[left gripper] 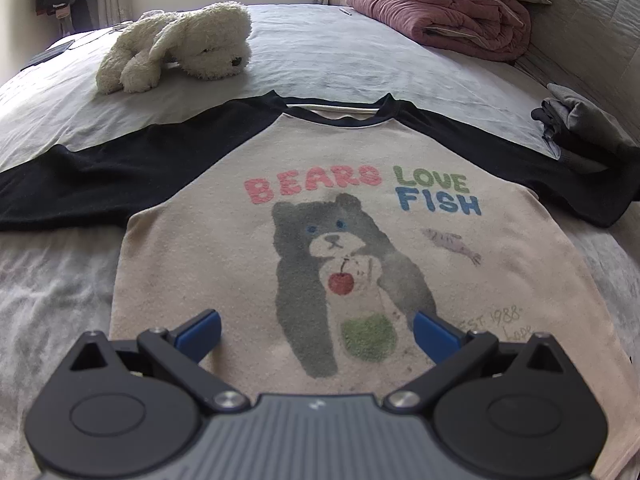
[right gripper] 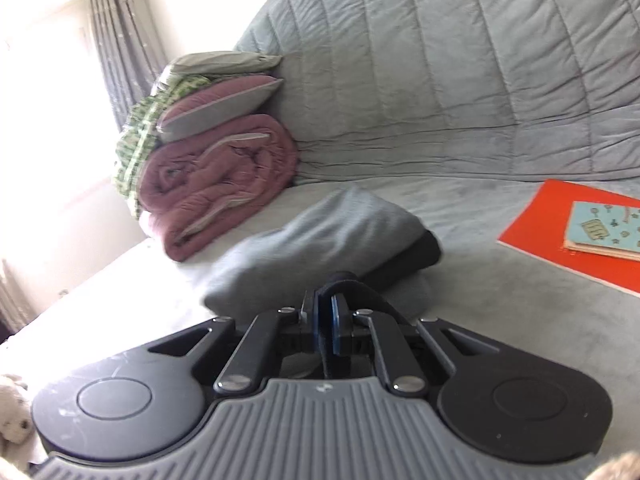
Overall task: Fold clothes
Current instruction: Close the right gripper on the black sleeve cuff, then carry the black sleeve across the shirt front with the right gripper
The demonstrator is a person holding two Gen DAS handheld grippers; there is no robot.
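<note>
A cream T-shirt [left gripper: 224, 248] with black sleeves and a bear print lies flat, face up, on the grey bed [left gripper: 340, 60]. My left gripper [left gripper: 316, 332] is open above its lower part, with nothing between its blue pads. In the right wrist view my right gripper [right gripper: 332, 320] is shut on a strip of dark fabric [right gripper: 340, 280] that loops over its fingertips. Just beyond it lies a folded stack of clothes, a grey garment [right gripper: 316, 240] over a black one [right gripper: 416, 256]. The same stack shows at the right edge of the left wrist view [left gripper: 576, 124].
A white plush dog [left gripper: 180, 48] lies beyond the shirt's left sleeve. Rolled maroon bedding [left gripper: 440, 16] with pillows sits at the far right corner and also shows in the right wrist view [right gripper: 216, 184]. An orange folder [right gripper: 560, 232] with a booklet lies on the bed.
</note>
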